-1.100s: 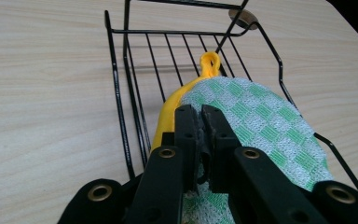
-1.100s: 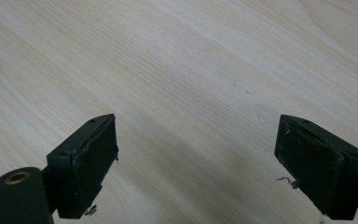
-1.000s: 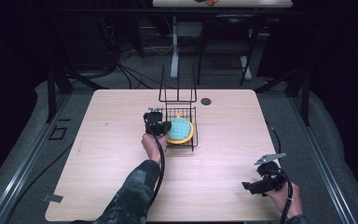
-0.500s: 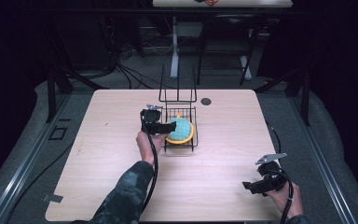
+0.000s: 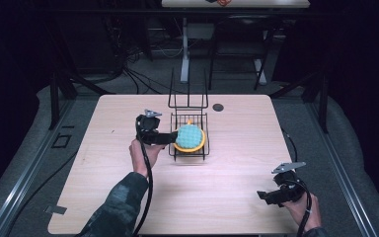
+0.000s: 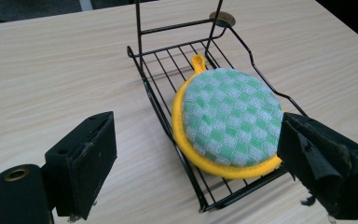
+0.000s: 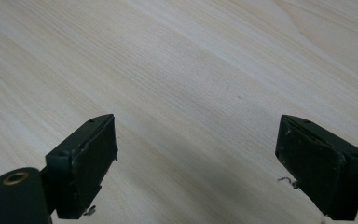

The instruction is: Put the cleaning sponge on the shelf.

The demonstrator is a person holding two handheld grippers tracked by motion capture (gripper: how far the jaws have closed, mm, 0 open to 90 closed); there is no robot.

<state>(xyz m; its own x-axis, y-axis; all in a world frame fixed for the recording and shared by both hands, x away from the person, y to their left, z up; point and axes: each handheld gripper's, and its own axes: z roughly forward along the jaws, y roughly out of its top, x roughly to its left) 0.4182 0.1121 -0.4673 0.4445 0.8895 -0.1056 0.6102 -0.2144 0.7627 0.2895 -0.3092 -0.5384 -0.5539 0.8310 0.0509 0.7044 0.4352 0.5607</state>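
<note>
pot holder (image 6: 228, 119): green-white check, yellow rim | rack (image 6: 168, 88): black wire | table (image 6: 51, 74): pale woodgrain

A lab or test workspace: a bare wooden table (image 5: 227, 197) stands on grey floor mats (image 5: 345, 148) in a dark room. Beyond the left gripper (image 5: 170, 138), loose cables (image 5: 138, 74) trail around another desk's legs (image 5: 184, 54).

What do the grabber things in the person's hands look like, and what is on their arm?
Each gripper is black, with two chunky, flat-faced jaws whose pads look scuffed. The left gripper and the right gripper both carry a grey three-cornered plate on top, and a black cable trails back from each. The left arm wears a dark camouflage-patterned sleeve.
</note>
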